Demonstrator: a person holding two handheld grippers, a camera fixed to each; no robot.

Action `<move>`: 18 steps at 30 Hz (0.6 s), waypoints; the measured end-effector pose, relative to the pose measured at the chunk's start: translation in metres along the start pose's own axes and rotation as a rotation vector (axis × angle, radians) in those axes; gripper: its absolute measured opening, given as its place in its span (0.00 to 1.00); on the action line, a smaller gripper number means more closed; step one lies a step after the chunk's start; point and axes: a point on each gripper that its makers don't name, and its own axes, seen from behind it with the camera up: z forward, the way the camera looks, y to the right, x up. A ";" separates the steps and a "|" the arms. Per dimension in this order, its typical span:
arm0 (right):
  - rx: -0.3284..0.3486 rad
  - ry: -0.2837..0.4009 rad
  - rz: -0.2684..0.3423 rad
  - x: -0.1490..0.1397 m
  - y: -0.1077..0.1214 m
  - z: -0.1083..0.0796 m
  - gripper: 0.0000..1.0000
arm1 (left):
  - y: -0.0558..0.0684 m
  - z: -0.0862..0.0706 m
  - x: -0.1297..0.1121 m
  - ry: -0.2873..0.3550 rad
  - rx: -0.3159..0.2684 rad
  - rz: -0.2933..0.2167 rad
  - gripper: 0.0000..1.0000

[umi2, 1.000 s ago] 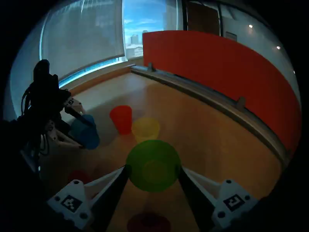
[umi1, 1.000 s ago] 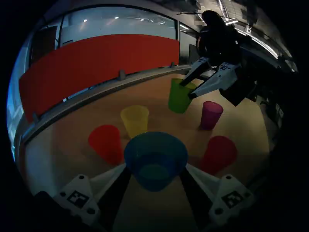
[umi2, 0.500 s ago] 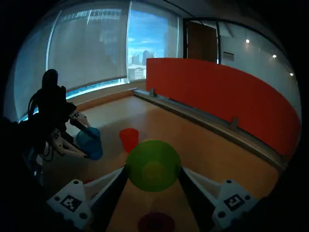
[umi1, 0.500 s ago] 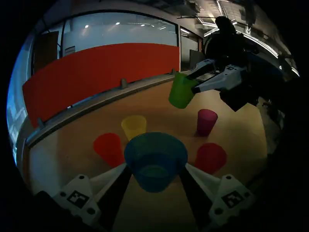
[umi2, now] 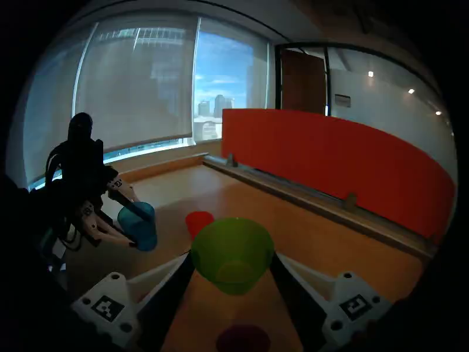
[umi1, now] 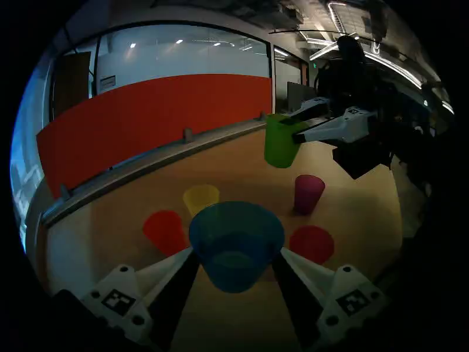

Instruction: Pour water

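My left gripper (umi1: 235,258) is shut on a blue cup (umi1: 236,242) held upright above the wooden table (umi1: 352,193); some water shows in its bottom. In the right gripper view the same blue cup (umi2: 139,224) hangs at the left. My right gripper (umi2: 233,265) is shut on a green cup (umi2: 233,252), lifted and nearly level. From the left gripper view the green cup (umi1: 280,140) hangs high at the right between the right gripper (umi1: 300,128) fingers. On the table stand a yellow cup (umi1: 200,198), a red cup (umi1: 163,230), a magenta cup (umi1: 307,193) and another red cup (umi1: 311,243).
A red partition (umi1: 152,120) with a metal rail (umi1: 158,155) runs along the table's far edge. Large windows (umi2: 140,88) fill the wall behind the left gripper. A person (umi1: 357,88) stands dark behind the right gripper. A red cup (umi2: 198,222) and a magenta cup (umi2: 242,338) sit below.
Both grippers have risen with their cups. The green cup has gone from standing on the table to hanging high and closer to level; the cups on the table look lower and smaller.
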 end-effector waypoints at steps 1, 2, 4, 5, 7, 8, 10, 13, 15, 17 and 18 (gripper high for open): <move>-0.002 0.009 -0.002 0.001 0.000 -0.001 0.92 | 0.000 -0.001 0.001 0.002 0.001 0.000 0.81; -0.005 0.020 -0.004 0.003 -0.001 -0.002 0.92 | 0.000 -0.001 0.002 0.005 0.003 0.000 0.81; -0.009 0.038 -0.006 0.006 -0.001 -0.003 0.92 | 0.001 -0.003 0.004 0.010 0.005 0.001 0.81; -0.012 0.049 -0.008 0.008 -0.001 -0.004 0.92 | 0.001 -0.003 0.005 0.014 0.006 0.001 0.81; -0.019 0.067 -0.010 0.011 -0.001 -0.006 0.92 | 0.002 -0.005 0.008 0.022 0.008 0.002 0.81; -0.022 0.078 -0.011 0.013 -0.001 -0.007 0.92 | 0.002 -0.005 0.010 0.026 0.009 0.002 0.81; -0.030 0.097 -0.014 0.016 -0.001 -0.009 0.93 | 0.003 -0.007 0.013 0.037 0.009 0.001 0.81; -0.043 0.126 -0.022 0.022 0.000 -0.013 0.93 | 0.004 -0.009 0.017 0.054 0.008 -0.001 0.81; -0.052 0.144 -0.028 0.026 0.000 -0.015 0.93 | 0.005 -0.011 0.020 0.065 0.007 -0.001 0.81; -0.058 0.164 -0.033 0.030 -0.001 -0.017 0.93 | 0.006 -0.012 0.022 0.075 0.008 -0.001 0.81; -0.060 0.172 -0.034 0.031 -0.002 -0.018 0.93 | 0.006 -0.013 0.024 0.080 0.009 0.000 0.81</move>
